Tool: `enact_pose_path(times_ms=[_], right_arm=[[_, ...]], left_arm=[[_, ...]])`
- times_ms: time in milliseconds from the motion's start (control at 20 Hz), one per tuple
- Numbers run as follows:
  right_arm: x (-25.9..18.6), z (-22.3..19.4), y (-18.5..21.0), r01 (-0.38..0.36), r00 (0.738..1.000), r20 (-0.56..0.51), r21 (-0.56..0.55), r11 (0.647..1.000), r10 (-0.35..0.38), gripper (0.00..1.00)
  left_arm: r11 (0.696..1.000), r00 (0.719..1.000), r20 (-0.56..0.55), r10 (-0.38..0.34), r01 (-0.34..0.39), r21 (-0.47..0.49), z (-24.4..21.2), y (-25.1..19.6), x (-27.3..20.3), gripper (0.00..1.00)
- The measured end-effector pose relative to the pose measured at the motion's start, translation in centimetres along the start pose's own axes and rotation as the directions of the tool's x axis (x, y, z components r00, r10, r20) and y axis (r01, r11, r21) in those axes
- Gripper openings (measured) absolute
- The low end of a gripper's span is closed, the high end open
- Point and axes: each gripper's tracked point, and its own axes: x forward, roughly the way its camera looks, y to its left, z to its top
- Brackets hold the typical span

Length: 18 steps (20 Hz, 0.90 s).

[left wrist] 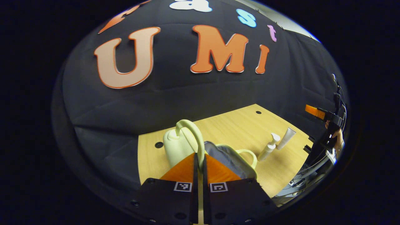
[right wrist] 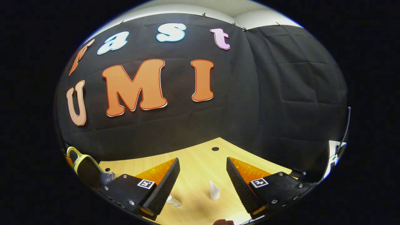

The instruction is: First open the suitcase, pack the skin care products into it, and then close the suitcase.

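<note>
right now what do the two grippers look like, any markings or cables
Each gripper has two wedge-shaped fingers on black bolted mounting blocks, each block bearing a small square black-and-white tag. The left gripper shows smooth finger faces; the right gripper shows ribbed inner pads. In the left gripper view, black cables trail from the right gripper.

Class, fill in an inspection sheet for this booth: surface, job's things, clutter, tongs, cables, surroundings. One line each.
Surface: pale wooden table with round holes near its back edge.
Job's things: pale green suitcase standing open, grey lining showing; white pump bottle upright beside a white tube, both out on the table.
Clutter: nothing seen.
Tongs: left tongs closed on the rim of the suitcase's raised lid; right tongs open above the tube and bottle, holding nothing.
Cables: a tangle of wires off the table's edge in the left gripper view.
Surroundings: black cloth wall behind the table; pale wall above it.
</note>
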Motion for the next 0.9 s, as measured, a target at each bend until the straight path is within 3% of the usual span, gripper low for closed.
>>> enact_pose_path(times_ms=[150, 400, 650, 900], right_arm=[[-0.5, -0.2, 2.3, 0.005, 1.0, -0.014, 0.006, 1.0, -0.005, 0.95], [-1.2, 0.0, 4.7, 0.01, 1.0, -0.004, -0.004, 1.0, -0.01, 0.95], [-1.2, -1.1, 5.4, 0.026, 1.0, -0.01, -0.007, 1.0, -0.026, 0.95], [-1.0, -3.6, 5.4, 0.038, 0.999, -0.036, -0.038, 0.999, -0.04, 0.95]], left_arm=[[0.989, 0.998, 0.048, -0.036, 0.043, -0.141, -1.8, 5.7, -1.6, 0.04], [0.924, 0.994, 0.09, -0.054, 0.084, -0.374, -9.2, 14.7, -1.0, 0.04], [0.828, 0.995, 0.067, -0.074, 0.098, -0.553, -17.9, 19.6, 1.1, 0.03], [0.765, 0.996, -0.014, -0.093, 0.062, -0.641, -25.9, 21.5, 3.5, 0.04]])
